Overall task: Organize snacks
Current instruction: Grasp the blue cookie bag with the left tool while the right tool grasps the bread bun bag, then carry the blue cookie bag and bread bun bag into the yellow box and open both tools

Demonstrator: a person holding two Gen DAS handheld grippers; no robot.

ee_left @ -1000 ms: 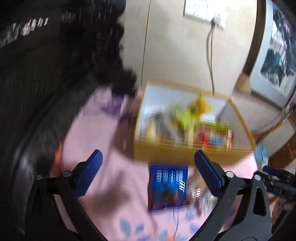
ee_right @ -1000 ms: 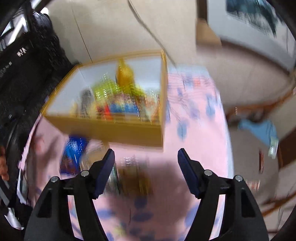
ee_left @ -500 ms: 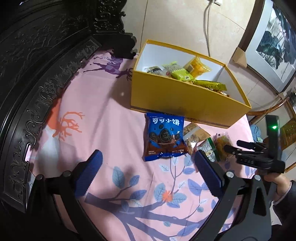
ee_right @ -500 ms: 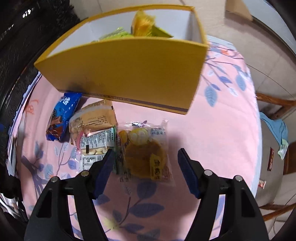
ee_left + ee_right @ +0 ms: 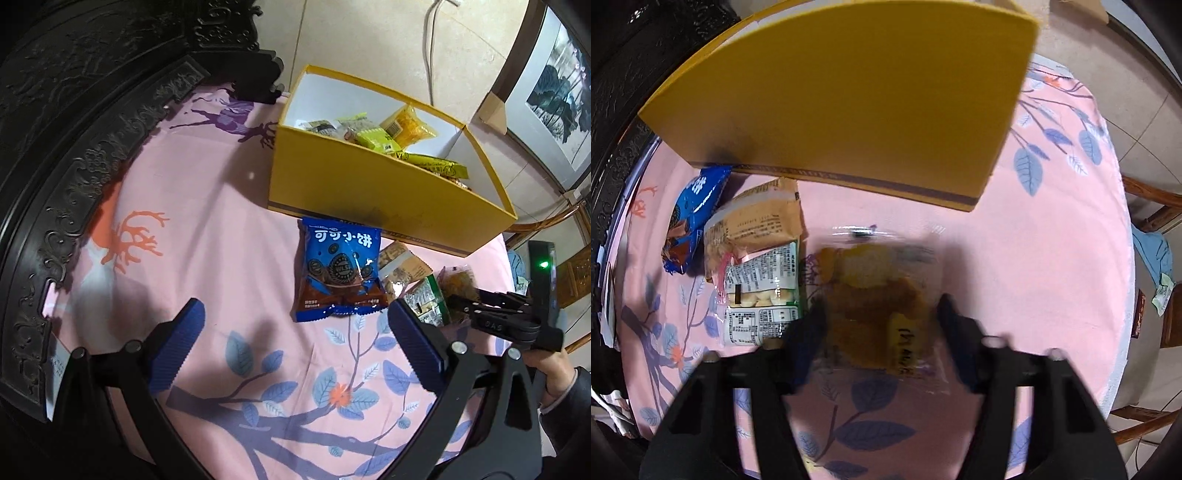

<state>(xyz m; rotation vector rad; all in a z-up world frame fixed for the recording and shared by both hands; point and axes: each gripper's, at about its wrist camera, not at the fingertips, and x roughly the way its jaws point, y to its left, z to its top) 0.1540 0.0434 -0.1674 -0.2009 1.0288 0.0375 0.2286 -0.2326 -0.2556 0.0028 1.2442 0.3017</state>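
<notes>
Right wrist view: the right gripper (image 5: 879, 325) had been lowered astride the clear orange-snack packet (image 5: 875, 291), jaws closing without yet clamping; the yellow box (image 5: 849, 92) stood at twelve o'clock. The left gripper (image 5: 295, 332) was held apart, empty.

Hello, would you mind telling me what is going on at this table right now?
A person is sorting snacks into a yellow box on a pink cloth, with a gripper in each hand. The right gripper is closing around a clear packet of orange snacks, which lies between its jaws. The left gripper hangs open above the cloth, holding nothing. A blue cookie bag, a tan packet and a green-edged packet lie in front of the box; several snacks are already inside.
</notes>
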